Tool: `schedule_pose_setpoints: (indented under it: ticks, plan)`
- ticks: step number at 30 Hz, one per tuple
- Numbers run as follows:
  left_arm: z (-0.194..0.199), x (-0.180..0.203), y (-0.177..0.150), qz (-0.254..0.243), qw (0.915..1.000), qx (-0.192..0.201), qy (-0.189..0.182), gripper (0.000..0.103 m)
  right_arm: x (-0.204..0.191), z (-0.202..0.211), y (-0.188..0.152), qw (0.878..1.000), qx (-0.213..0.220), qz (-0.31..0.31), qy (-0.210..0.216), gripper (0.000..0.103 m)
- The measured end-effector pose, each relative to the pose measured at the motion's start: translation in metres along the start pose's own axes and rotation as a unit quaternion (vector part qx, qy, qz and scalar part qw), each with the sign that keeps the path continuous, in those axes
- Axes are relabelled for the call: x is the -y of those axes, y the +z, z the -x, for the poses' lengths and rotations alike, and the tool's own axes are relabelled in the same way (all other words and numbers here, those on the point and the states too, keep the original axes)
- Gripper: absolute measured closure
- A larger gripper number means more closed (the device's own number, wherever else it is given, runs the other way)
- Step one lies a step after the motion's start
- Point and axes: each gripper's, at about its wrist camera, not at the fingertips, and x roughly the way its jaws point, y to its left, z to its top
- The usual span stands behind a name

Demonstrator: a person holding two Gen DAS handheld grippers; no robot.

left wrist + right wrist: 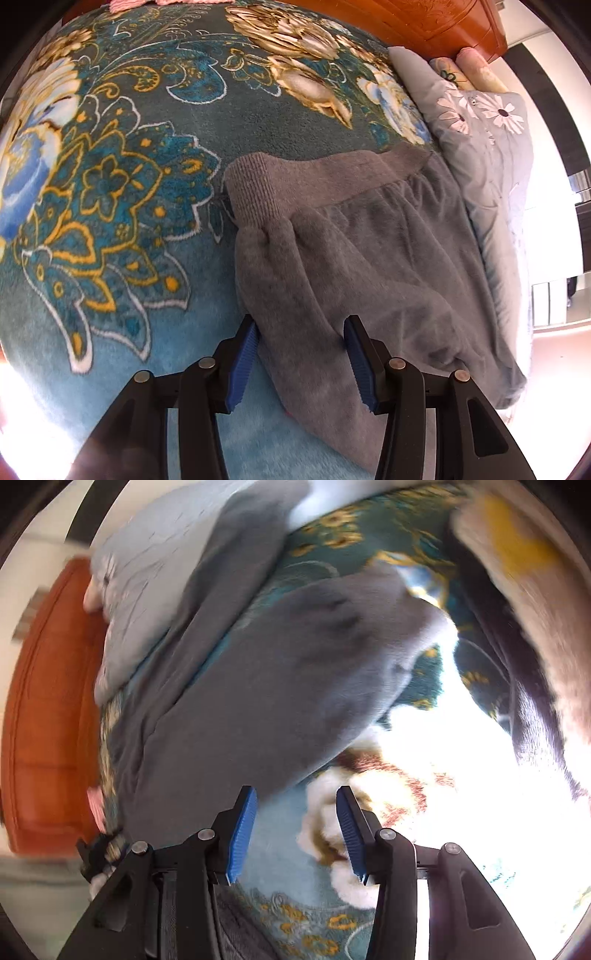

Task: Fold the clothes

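Grey fleece trousers (351, 258) lie on a teal flowered blanket (110, 184), the ribbed waistband (258, 188) pointing away from me. My left gripper (300, 325) stands open low over the near part of the trousers. Grey cloth lies flat between its blue pads (245, 354), which do not squeeze it. The right wrist view is blurred. In it the trousers (277, 664) stretch away to the upper left. My right gripper (295, 792) is open just off their near edge, with only the blanket (266, 849) between its fingers.
A grey quilt with white daisies (487, 147) lies along the right side of the trousers, against an orange wooden headboard (443, 22). A pink cloth (125, 3) shows at the far edge. A blurred beige and dark shape (517, 572) fills the right wrist view's upper right.
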Motion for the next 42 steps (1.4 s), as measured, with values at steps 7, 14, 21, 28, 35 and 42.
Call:
schedule_pose_setpoints:
  ticks: [7,14,21,28,35,42]
  plan:
    - [-0.005,0.003,0.001,-0.028,0.9985,0.025,0.039,0.052,0.028,-0.021,0.012,0.996,0.056,-0.062,-0.001,0.057]
    - [-0.009,-0.007,0.007,0.009,0.9995,0.026,-0.016,0.046,0.034,-0.03,0.02,0.991,0.091,-0.091,0.048,0.065]
    - [-0.003,-0.013,0.007,0.049,0.9971,0.024,-0.053,0.087,0.012,-0.03,0.033,0.988,0.091,-0.083,0.097,0.096]
    - [0.034,-0.003,0.003,0.055,0.9926,0.011,-0.108,0.092,0.001,0.01,0.054,0.959,0.139,-0.117,0.217,0.099]
    - [0.068,0.048,0.04,0.045,0.987,0.025,-0.152,0.092,-0.02,0.024,0.113,0.944,0.164,-0.129,0.256,0.099]
    - [0.027,0.123,0.106,0.013,0.9915,0.013,-0.129,0.093,-0.068,0.022,0.207,0.968,0.153,-0.097,0.172,0.099]
